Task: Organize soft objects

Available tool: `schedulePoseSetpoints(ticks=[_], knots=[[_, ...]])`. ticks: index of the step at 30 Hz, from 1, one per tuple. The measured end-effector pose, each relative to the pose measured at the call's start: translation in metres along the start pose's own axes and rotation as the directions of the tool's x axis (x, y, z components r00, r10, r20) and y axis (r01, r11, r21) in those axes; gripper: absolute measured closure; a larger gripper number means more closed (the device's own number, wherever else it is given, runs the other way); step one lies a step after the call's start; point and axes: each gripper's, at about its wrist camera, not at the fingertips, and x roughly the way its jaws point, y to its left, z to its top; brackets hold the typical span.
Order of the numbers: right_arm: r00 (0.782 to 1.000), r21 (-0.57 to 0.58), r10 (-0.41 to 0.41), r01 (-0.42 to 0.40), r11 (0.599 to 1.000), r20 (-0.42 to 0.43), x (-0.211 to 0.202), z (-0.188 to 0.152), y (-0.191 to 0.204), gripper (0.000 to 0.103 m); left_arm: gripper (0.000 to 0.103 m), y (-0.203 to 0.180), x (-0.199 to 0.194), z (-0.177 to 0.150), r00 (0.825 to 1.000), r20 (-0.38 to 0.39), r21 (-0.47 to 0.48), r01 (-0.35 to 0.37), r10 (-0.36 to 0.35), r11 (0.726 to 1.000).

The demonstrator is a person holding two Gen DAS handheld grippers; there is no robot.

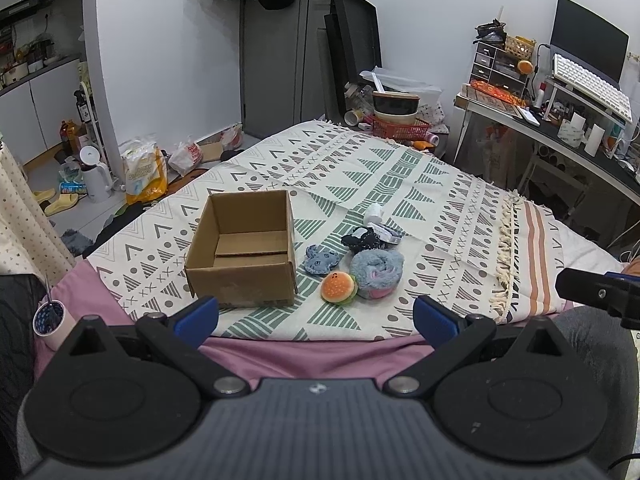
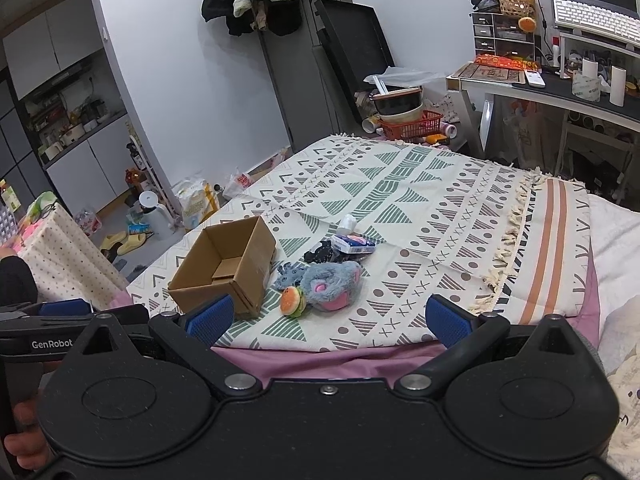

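On the bed's patterned blanket (image 1: 400,176): empty cardboard box (image 1: 244,248), burger plush (image 1: 339,287) beside it; left hand-held gripper (image 1: 316,316) and right hand-held gripper (image 2: 328,316) both spread wide, holding nothing.

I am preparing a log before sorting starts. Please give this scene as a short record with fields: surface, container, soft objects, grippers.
surface: patterned blanket spread on a bed
container: cardboard box, open on top, nothing visible inside
soft objects: burger toy, fluffy blue plush, small blue fabric toy, dark dotted fabric item, all beside the box, outside it
left gripper: open, holds nothing
right gripper: open, holds nothing
progress: no item in the box yet
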Motion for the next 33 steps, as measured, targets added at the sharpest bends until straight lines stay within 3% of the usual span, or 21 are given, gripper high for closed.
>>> schedulePoseSetpoints(ticks=[9, 15, 33], knots=[[1.000, 0.006, 0.003, -0.003, 1.000, -0.002, 0.000, 0.000, -0.001, 0.000, 0.000, -0.004, -0.002, 0.000, 1.000, 0.002, 0.000, -0.003, 0.003, 1.000], [1.000, 0.008, 0.001, -0.001, 1.000, -0.010, 0.007, 0.001, -0.005, 0.000, 0.000, 0.001, -0.001, 0.006, 1.000, 0.020, -0.060, -0.005, 0.007, 0.998], [0.996, 0.059, 0.045, -0.041, 0.997, -0.071, 0.064, 0.007, -0.037, 0.000, 0.001, -0.021, 0.050, 0.020, 1.000, 0.011, -0.055, 0.016, -0.015, 0.998]])
